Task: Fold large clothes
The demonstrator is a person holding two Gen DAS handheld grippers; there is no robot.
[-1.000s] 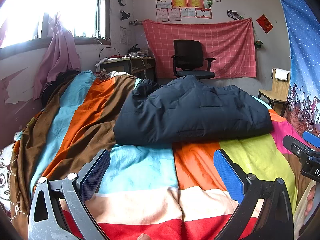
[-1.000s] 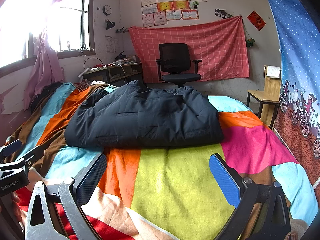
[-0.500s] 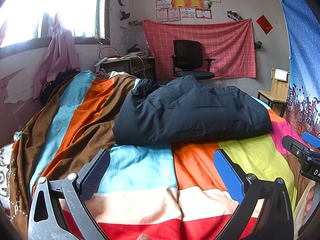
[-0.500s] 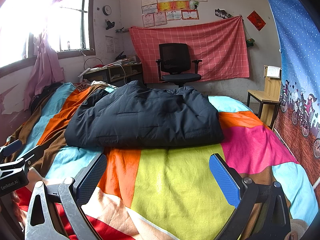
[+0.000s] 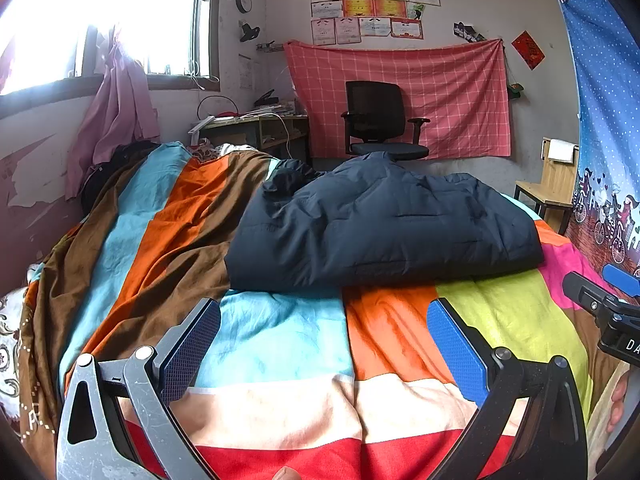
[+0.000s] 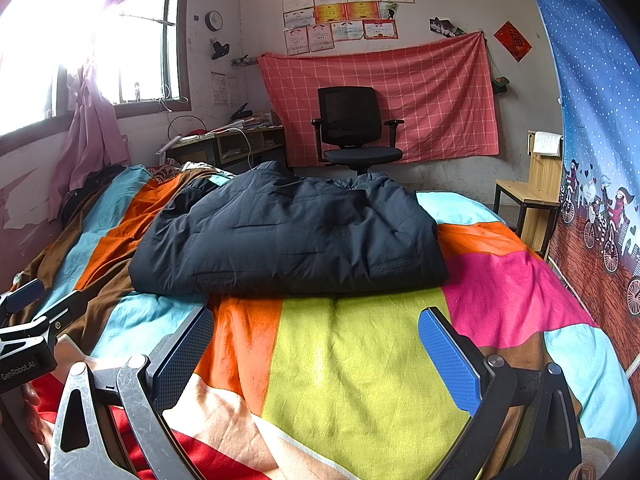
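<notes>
Navy jacket (image 5: 384, 224) folded, long axis crosswise on bedspread (image 5: 276, 332).

In the right wrist view, white lettering "GenRobot.AI" stands on the black body of the left gripper (image 6: 24, 312) at the near left edge. In the left wrist view, the black body of the right gripper (image 5: 600, 292) at the right edge shows white letters "DA", cut off. The printing on the paper certificates (image 6: 340, 16) on the far wall is too small to read.

One dark padded jacket (image 5: 384, 224), one striped bedspread (image 5: 280, 336), one office chair (image 6: 354, 128), one wooden chair (image 6: 532, 196), two claws.
</notes>
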